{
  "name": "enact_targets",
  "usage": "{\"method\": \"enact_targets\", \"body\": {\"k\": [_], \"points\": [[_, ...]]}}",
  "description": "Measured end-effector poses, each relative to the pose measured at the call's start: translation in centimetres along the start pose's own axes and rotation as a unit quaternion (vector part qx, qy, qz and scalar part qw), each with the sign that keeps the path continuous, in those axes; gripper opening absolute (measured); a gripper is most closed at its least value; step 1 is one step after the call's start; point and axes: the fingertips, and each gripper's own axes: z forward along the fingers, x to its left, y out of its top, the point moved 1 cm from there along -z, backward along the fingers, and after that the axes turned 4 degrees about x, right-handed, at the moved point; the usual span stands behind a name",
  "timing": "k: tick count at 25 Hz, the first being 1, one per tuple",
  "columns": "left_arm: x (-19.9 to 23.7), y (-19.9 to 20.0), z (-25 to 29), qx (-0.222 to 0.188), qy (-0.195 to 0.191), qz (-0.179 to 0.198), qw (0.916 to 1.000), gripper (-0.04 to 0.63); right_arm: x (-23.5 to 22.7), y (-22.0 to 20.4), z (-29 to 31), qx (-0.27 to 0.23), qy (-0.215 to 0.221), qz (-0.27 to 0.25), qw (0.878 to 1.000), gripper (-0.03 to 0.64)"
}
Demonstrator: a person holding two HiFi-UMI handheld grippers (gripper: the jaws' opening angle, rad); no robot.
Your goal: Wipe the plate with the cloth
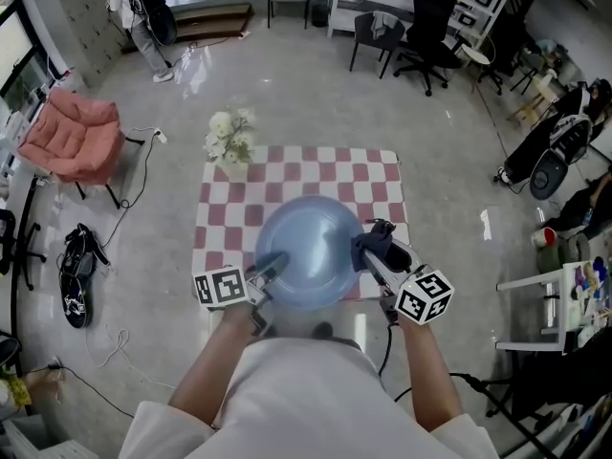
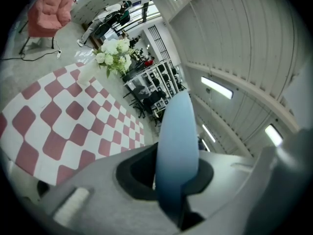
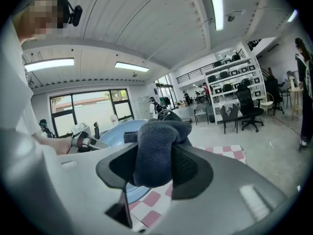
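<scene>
Up close, the left gripper (image 1: pixel 272 266) pinches the near edge of the round light-blue plate (image 2: pixel 177 141); the right gripper (image 1: pixel 380 254) squeezes a bunched dark grey cloth (image 3: pixel 154 151) (right beside it). White flowers (image 1: pixel 229 137) stand far left on the red-and-white checked table (image 1: pixel 316 170).

Left gripper (image 1: pixel 273 266): one jaw hidden under the plate (image 1: pixel 311 242) rim | plate between this claw's jaws: edge-on, faces unseen | right gripper (image 3: pixel 155 168): cloth (image 3: pixel 156 146) wadded between jaws covers their inner pads; plate behind it partly blocked, contact possibly there but unclear | checked tablecloth (image 1: pixel 316 165): middle hidden beneath plate.
</scene>
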Motion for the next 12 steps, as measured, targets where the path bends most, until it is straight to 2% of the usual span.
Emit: {"method": "enact_targets", "body": {"k": [7, 12], "points": [[-0.8, -0.2, 0.3, 0.004, -0.007, -0.002, 1.0000, 0.054, 0.4, 0.1, 1.5, 0.040, -0.016, -0.063, 0.997, 0.198], [-0.2, -0.4, 0.3, -0.006, 0.005, -0.013, 0.9999, 0.054, 0.2, -1.1, 2.5, 0.067, -0.031, -0.080, 0.994, 0.199]]}}
